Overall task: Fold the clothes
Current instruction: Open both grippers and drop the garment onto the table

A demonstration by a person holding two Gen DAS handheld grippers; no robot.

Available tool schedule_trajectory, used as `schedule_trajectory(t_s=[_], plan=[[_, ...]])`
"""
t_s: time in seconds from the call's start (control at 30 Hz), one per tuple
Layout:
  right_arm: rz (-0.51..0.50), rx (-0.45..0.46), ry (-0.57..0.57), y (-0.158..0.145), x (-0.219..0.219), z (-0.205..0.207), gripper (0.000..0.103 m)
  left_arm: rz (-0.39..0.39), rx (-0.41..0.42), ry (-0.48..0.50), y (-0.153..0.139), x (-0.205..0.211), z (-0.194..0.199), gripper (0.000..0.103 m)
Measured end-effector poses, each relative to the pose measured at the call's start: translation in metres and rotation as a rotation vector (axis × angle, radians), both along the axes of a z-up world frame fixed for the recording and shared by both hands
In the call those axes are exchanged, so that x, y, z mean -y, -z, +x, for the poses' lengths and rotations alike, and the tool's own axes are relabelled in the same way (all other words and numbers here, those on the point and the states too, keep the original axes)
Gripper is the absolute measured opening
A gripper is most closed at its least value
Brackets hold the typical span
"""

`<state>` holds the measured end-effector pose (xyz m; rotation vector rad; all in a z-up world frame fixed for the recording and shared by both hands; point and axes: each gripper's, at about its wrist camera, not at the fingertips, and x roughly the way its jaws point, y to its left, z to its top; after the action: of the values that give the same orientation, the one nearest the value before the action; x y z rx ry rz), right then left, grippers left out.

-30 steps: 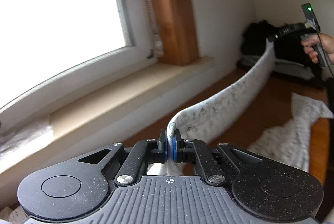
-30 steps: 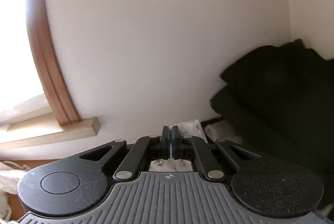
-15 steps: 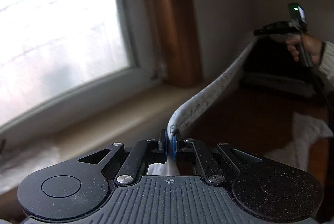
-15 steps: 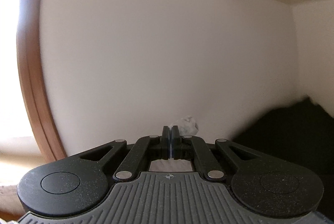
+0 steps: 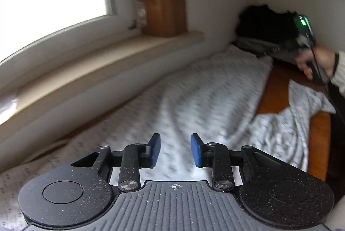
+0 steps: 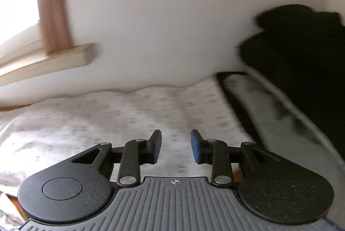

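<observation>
No text, label, brand or number can be read in either view. The white garment (image 5: 194, 97) carries small dark printed marks, too blurred to make out as letters. A small crosshair sign is moulded on each gripper body, near the lower middle.

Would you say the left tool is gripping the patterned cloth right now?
No, the left tool stands open, its blue pads apart above the patterned cloth.

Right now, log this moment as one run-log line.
step: garment laid down | left gripper: open, jaws just opened, nothing between | right gripper: open, jaws just opened, nothing between | garment: lies on table, released
</observation>
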<state>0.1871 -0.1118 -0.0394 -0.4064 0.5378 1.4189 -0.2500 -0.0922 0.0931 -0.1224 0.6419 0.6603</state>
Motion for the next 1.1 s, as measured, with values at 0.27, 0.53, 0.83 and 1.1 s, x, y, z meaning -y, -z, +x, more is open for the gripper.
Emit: schedule_trajectory(t_s=[0.27,0.53,0.83,1.1], plan=[[-0.037,0.015,-0.072,0.021,-0.008,-0.016,0.038,-0.019,-0.065,-0.144,0.028,-0.044,-0.017,0.039],[-0.018,0.049,-0.092,0.022,-0.003,-0.021,0.042,-0.065,-0.057,-0.271,0.053,-0.076,-0.062,0.040],[-0.018,0.046,-0.078,0.022,-0.002,-0.018,0.047,-0.100,-0.018,-0.322,0.050,-0.101,-0.101,0.042],[-0.019,0.043,-0.079,0.021,-0.002,-0.017,0.048,-0.082,-0.017,-0.299,0.055,-0.145,-0.075,0.037]])
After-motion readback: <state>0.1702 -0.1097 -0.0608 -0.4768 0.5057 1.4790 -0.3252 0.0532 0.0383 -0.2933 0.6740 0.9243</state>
